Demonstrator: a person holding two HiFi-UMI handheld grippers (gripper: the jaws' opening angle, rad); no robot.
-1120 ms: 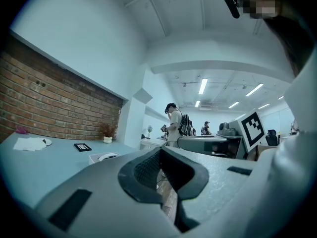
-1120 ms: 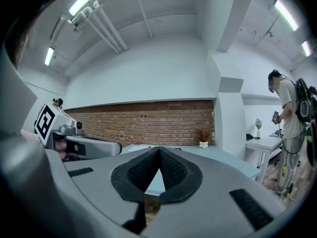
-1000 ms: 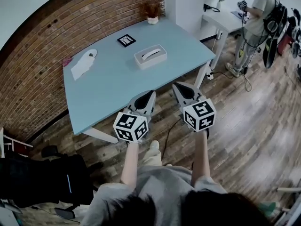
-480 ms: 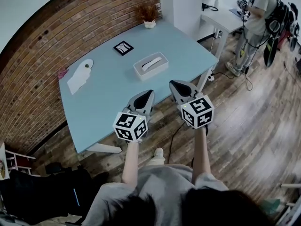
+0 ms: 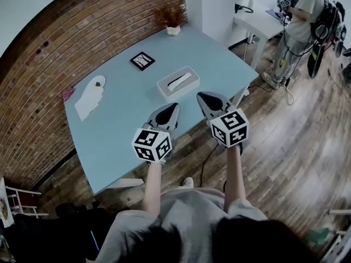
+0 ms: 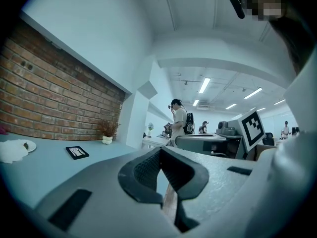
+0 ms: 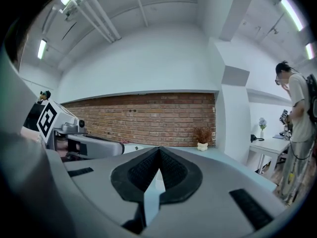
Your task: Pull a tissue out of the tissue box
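**Operator:** Where is the tissue box?

**Guide:** The tissue box (image 5: 178,83) sits on the blue table (image 5: 123,127), toward the right part of the tabletop and close to the edge nearest you. A white tissue (image 5: 176,81) shows in the slot on its top. Neither of your grippers touches the box or the tissue.

**Operator:** What state are my grippers in?

**Guide:** Your left gripper (image 5: 175,106) has its jaws closed tip to tip, with nothing between the pads. In the head view its tip lies just short of the box's near side. Your right gripper (image 5: 200,95) is closed in the same way and also holds nothing. Its tip lies near the box's right end, apart from it. Both grippers point roughly level across the table, side by side.

**Operator:** What else is around the box?

**Guide:** Note these items, working outward:
- A black-framed card (image 5: 142,60) lies flat beyond the box, to its left.
- A crumpled white paper (image 5: 88,98) and a white dish (image 5: 98,81) lie near the table's left edge, well apart from the box.
- A potted plant (image 5: 172,19) stands at the far corner, against the brick wall (image 5: 38,75).
- A person (image 5: 299,23) stands at a white desk (image 5: 258,19) on the wooden floor (image 5: 296,147), well to your right.
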